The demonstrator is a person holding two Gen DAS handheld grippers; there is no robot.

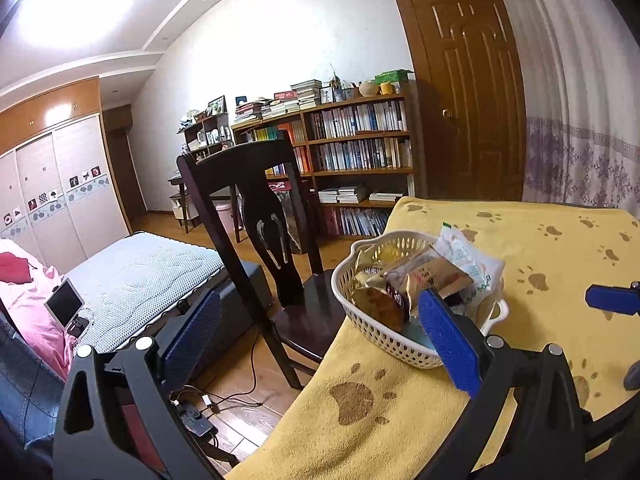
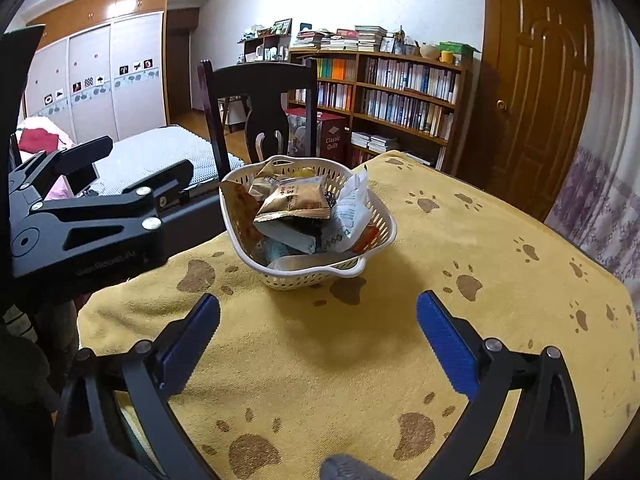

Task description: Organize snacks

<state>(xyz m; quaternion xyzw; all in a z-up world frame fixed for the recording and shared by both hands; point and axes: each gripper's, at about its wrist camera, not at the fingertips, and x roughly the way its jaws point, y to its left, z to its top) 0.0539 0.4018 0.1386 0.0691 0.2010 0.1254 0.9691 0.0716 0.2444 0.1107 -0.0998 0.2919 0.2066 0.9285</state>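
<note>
Right gripper (image 2: 318, 344) hovers over the yellow paw-print cloth (image 2: 500, 280) on the bench, fingers spread wide, nothing held. Left gripper (image 1: 320, 328) also spread and empty, at the bench's left edge, its right finger in front of the basket. White basket (image 2: 372, 216) sits on the cloth, heaped with wrapped snacks (image 2: 296, 204). Dark chair (image 2: 260, 80) stands behind it.

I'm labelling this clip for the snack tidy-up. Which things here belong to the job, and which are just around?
Job: white basket; snack packets piled in it; left gripper and right gripper, both open.

Just around: yellow paw-print cloth, dark chair, bookshelf, bed, door.
</note>
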